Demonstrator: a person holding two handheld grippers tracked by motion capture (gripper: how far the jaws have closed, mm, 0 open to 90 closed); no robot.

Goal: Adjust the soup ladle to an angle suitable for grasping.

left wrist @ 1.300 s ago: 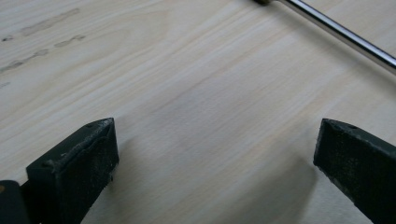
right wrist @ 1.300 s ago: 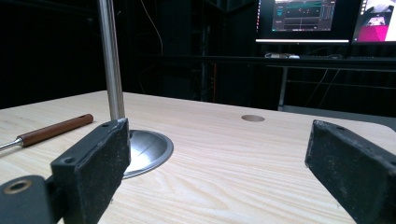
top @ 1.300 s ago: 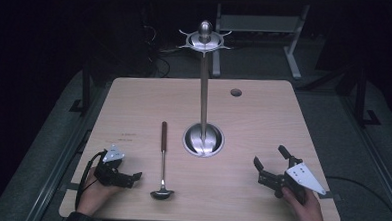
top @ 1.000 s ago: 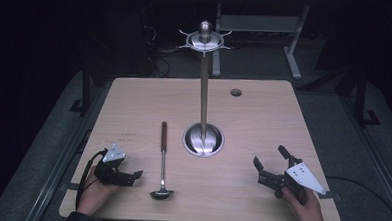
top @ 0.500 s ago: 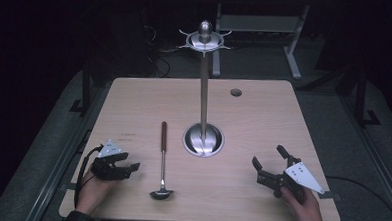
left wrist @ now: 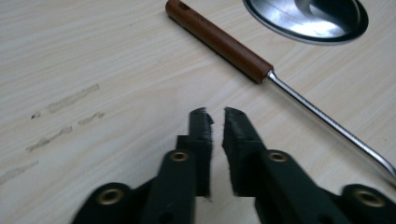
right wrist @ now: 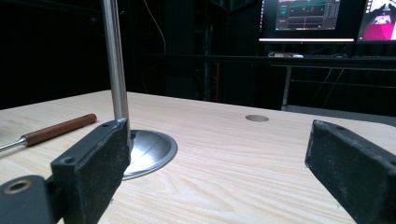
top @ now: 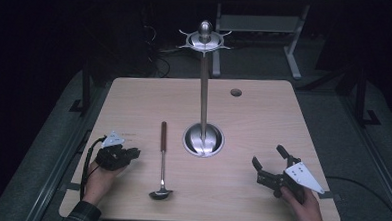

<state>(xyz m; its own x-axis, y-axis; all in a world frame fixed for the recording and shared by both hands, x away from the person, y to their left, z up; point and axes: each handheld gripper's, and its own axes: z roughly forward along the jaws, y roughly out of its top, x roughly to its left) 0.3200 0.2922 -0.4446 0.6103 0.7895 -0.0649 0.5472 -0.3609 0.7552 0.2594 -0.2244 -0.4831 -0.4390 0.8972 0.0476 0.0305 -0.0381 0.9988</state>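
While my left gripper (top: 132,153) has just closed its fingers on nothing, the wooden-handled steel ladle (top: 162,159) lies beside it on the pale wooden bench (top: 263,118).

Left gripper view: ladle bowl cut off.

Right gripper view: my right gripper's (right wrist: 224,158) fingers gape empty.

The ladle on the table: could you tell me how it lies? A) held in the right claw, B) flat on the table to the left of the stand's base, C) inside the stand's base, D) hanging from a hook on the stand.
B: the ladle lies flat on the table, left of the stand's base, in neither claw.
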